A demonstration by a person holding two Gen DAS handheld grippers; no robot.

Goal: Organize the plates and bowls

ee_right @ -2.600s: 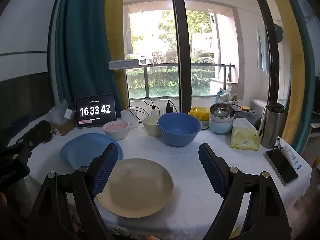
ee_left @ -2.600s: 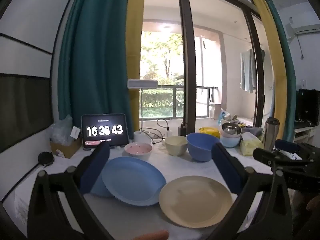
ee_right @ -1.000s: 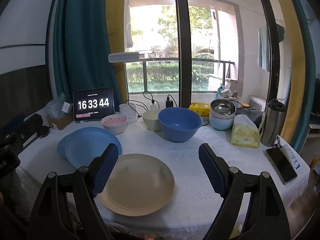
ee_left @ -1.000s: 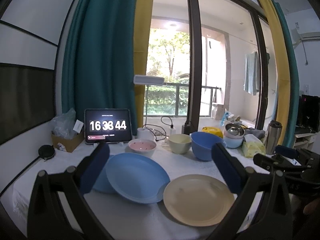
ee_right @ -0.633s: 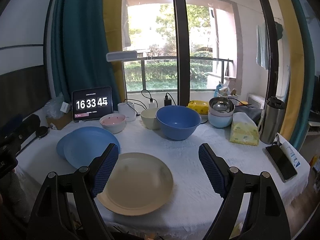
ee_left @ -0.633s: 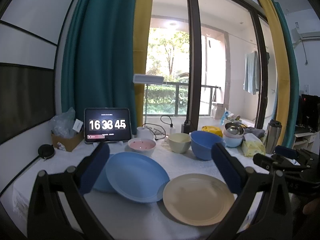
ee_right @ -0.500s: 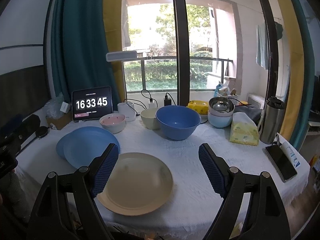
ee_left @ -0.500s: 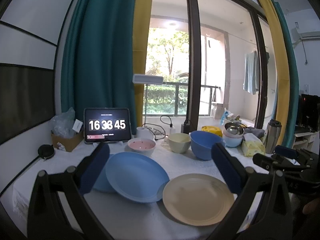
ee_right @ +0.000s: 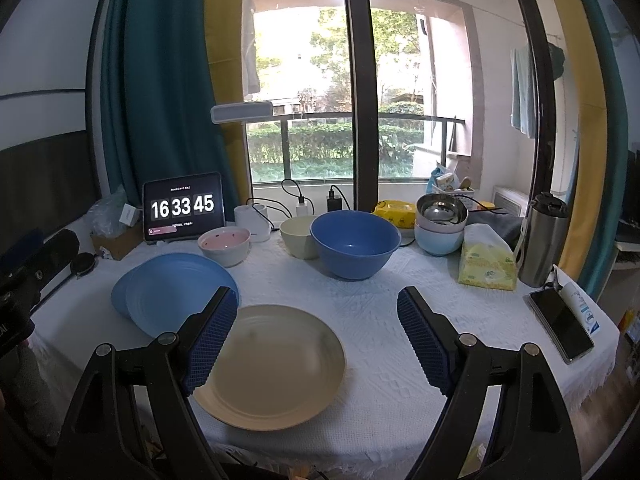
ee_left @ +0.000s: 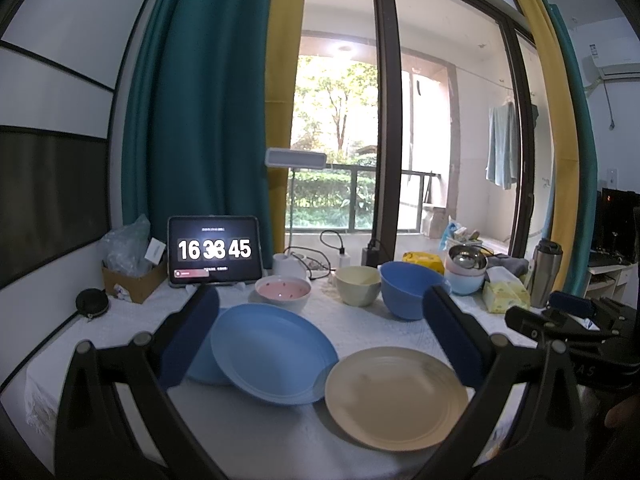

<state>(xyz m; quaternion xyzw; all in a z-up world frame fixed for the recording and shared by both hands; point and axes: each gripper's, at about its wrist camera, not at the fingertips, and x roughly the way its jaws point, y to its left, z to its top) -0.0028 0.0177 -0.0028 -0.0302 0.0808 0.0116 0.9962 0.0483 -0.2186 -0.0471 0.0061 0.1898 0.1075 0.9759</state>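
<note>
Hovering with both jaw pairs spread and empty, we risk the round beige plate (ee_right: 272, 364) sliding off the table's near edge.

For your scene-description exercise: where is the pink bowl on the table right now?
In the right wrist view the pink bowl sits toward the back left, just in front of the tablet clock, between the blue plates and the cream bowl.

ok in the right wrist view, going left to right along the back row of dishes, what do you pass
pink bowl → cream bowl → big blue bowl → stack of bowls with the steel one on top
</note>
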